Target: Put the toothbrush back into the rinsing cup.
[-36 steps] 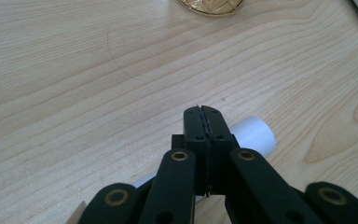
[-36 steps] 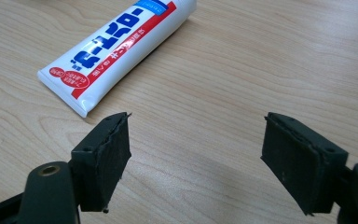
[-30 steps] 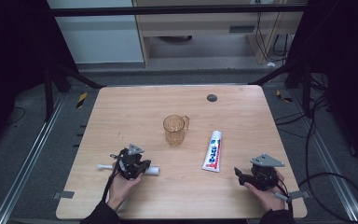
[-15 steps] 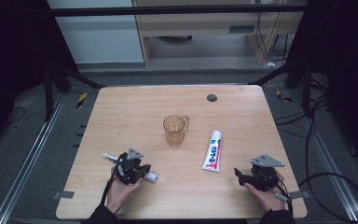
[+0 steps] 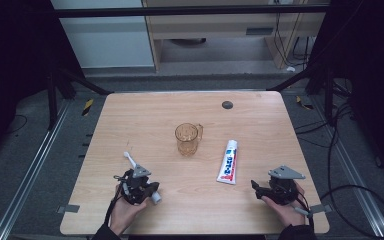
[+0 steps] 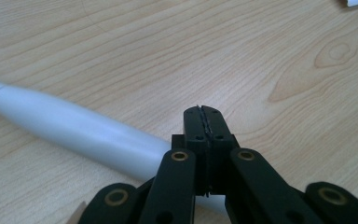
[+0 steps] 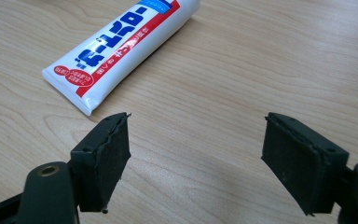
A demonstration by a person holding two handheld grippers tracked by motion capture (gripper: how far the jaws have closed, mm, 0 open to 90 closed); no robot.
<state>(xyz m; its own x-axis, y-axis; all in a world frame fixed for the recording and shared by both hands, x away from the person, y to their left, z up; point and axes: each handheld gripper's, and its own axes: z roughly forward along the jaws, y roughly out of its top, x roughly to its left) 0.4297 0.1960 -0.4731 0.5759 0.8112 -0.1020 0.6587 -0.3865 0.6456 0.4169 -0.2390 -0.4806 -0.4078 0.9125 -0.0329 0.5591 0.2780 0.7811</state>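
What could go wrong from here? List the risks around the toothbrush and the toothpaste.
1. The left gripper has its fingers shut tip to tip, and the toothbrush crosses beneath them, not between the tips. If lifted, it may slip or roll away.
2. The brush head points roughly toward the cup, so a careless swing could knock it.
3. The right gripper is open, short of the toothpaste tube. Advancing might push the tube instead of gripping it.
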